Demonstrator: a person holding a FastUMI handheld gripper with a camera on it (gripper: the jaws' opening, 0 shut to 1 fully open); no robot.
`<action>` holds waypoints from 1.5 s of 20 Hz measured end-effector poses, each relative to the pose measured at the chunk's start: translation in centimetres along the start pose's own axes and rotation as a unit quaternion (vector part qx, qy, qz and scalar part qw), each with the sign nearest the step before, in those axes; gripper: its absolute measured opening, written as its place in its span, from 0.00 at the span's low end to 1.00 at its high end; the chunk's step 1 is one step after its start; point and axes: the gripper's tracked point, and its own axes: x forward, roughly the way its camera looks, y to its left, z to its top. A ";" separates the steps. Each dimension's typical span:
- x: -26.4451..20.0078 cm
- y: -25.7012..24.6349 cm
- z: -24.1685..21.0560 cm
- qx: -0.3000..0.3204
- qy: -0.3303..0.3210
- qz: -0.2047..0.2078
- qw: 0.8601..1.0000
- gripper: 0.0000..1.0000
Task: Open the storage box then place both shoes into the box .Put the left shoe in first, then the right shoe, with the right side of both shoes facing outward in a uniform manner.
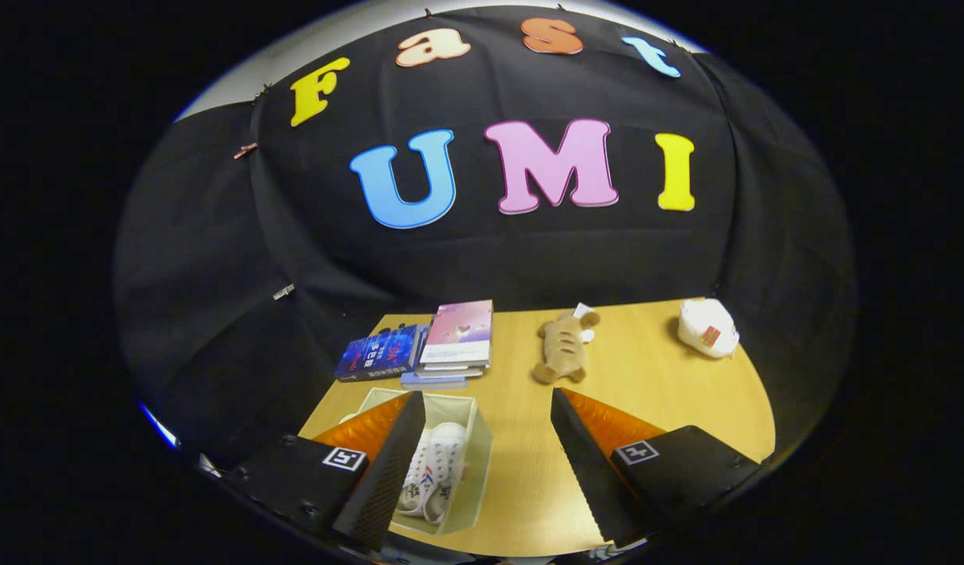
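An open pale storage box (472,471) stands on the wooden table (655,392), partly behind my left finger. Inside it lie two white shoes (435,471) side by side, laces up, with small red and blue marks on them. My gripper (486,463) hovers above the table with its fingers wide apart and nothing between them. The left finger (392,463) covers the box's left side; the right finger (584,463) is over bare table to the right of the box.
Beyond the box lies a stack of books (454,345) with a blue book (378,353) beside it. A brown plush toy (564,345) lies mid-table, and a white plush (708,328) sits at the far right corner. Black cloth walls the booth behind.
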 end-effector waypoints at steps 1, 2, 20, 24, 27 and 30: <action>-0.6 -1.1 1.1 -0.017 -0.016 0.000 1.000 0.99; -1.4 -2.2 2.9 -0.034 -0.039 0.005 0.999 0.99; -9.3 -15.2 7.1 -0.063 -0.224 -0.048 0.971 0.98; -10.1 -15.8 5.6 -0.053 -0.231 -0.066 0.969 0.98; -9.9 -15.6 3.9 -0.038 -0.220 -0.055 0.973 0.98; -9.6 -16.7 2.9 -0.036 -0.202 -0.066 0.977 0.98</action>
